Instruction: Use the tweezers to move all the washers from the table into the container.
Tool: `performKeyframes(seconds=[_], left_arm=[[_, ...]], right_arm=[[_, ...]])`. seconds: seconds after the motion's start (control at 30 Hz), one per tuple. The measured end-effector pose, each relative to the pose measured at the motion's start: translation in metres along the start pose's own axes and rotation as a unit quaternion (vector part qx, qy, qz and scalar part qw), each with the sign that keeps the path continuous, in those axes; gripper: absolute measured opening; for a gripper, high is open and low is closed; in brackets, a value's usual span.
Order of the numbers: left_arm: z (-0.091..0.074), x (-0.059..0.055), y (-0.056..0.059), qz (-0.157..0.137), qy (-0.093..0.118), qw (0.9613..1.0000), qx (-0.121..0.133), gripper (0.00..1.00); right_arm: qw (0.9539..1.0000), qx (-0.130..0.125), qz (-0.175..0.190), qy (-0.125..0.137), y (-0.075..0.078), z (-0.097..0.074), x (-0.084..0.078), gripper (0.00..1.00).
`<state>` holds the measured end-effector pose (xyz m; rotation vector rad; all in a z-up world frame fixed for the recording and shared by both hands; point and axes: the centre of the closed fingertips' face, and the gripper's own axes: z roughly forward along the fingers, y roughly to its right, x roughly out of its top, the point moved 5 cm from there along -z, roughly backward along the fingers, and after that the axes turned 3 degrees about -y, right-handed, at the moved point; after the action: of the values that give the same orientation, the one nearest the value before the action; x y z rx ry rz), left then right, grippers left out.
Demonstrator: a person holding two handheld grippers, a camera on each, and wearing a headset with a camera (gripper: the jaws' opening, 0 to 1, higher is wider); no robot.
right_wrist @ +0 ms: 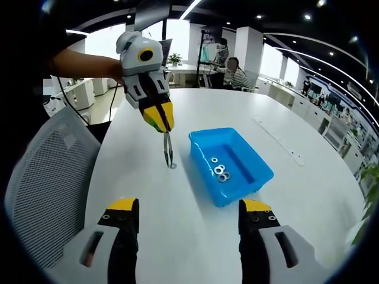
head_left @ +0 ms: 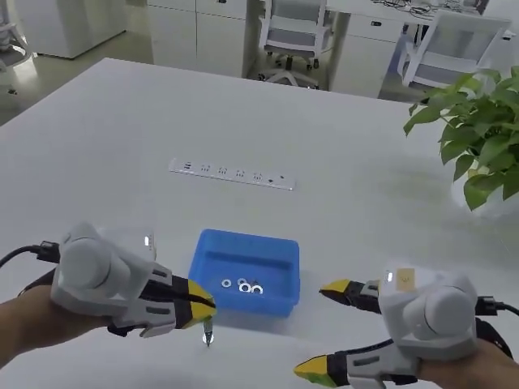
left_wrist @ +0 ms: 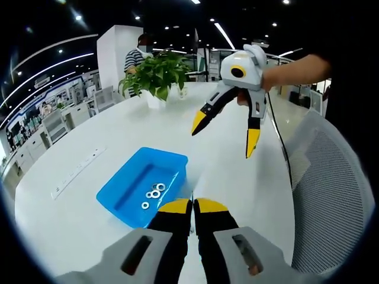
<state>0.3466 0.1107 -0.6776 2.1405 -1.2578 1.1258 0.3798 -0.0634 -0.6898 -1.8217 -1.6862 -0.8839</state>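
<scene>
A blue container sits on the white table, with several washers lying in it. My left gripper is just left of its front corner, shut on thin metal tweezers that point down at the table. In the right gripper view the tweezers hang from the left gripper, their tip at a single washer on the table beside the container. My right gripper is open and holds nothing, off the container's right front corner. The left gripper view has the right gripper hovering beyond the container.
A white power strip lies behind the container. A potted plant stands at the table's right edge. Office chairs and desks stand past the far edge. A mesh chair is close behind the near edge.
</scene>
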Motion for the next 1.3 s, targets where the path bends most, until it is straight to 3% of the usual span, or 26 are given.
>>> performKeyframes(seconds=[0.7, 1.07, 1.3], left_arm=[[0.002, -0.001, -0.004, 0.006, -0.003, 0.9999, -0.008, 0.06], [0.004, 0.0, -0.007, 0.014, -0.003, 0.9996, -0.025, 0.06], [0.006, 0.001, -0.008, 0.017, -0.004, 0.9991, -0.04, 0.06]], right_arm=[[0.9995, 0.023, -0.021, 0.005, -0.001, 0.011, 0.008, 0.66], [0.9959, 0.061, -0.065, 0.015, -0.001, 0.03, 0.023, 0.56], [0.9907, 0.097, -0.095, 0.013, -0.002, 0.047, 0.032, 0.48]])
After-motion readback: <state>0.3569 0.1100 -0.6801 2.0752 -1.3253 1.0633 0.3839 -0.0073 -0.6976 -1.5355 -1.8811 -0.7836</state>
